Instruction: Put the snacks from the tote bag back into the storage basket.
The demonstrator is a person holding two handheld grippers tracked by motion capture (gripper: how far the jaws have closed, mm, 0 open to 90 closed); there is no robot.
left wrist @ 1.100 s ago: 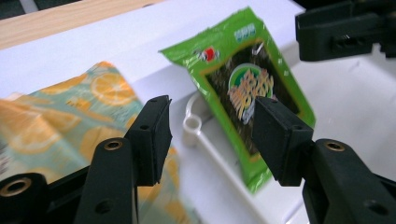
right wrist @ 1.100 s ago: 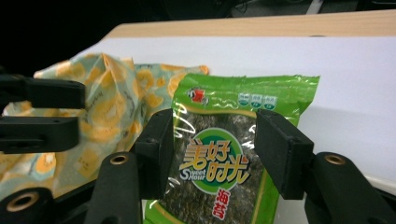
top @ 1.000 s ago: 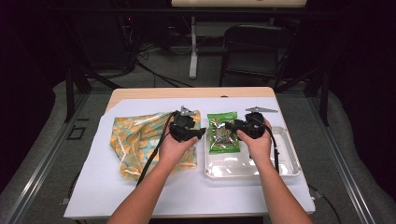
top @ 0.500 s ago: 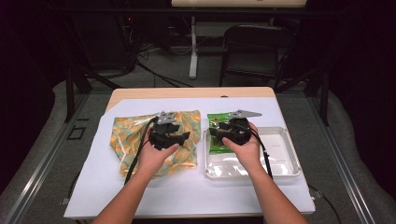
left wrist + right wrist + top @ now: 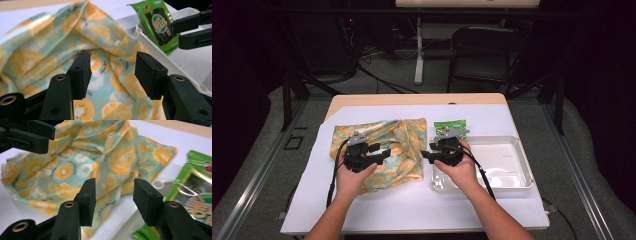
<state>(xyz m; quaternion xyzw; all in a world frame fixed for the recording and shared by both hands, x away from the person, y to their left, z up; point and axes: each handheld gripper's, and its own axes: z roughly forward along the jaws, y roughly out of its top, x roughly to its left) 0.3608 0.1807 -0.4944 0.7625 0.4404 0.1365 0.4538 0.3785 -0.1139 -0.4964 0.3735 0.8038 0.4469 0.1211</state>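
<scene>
A crumpled cloth printed with orange and kiwi slices lies on the left half of the white-covered table. My left gripper hovers over its middle, jaws open and pointing right, with the cloth beneath them. My right gripper faces it from the tray's left end, pointing left at the cloth's right edge. Its jaws have just been closing a little but stand open with nothing between them. A green snack packet leans on the far left corner of the white tray.
White paper covers the wooden table. The tray's rim and the packet lie just right of the cloth. The packet sits close by my right jaw. A black chair stands beyond the table.
Both hands have slid left: the left gripper from the cloth's right edge to over its middle, the right gripper from above the packet and tray to the tray's left end.
</scene>
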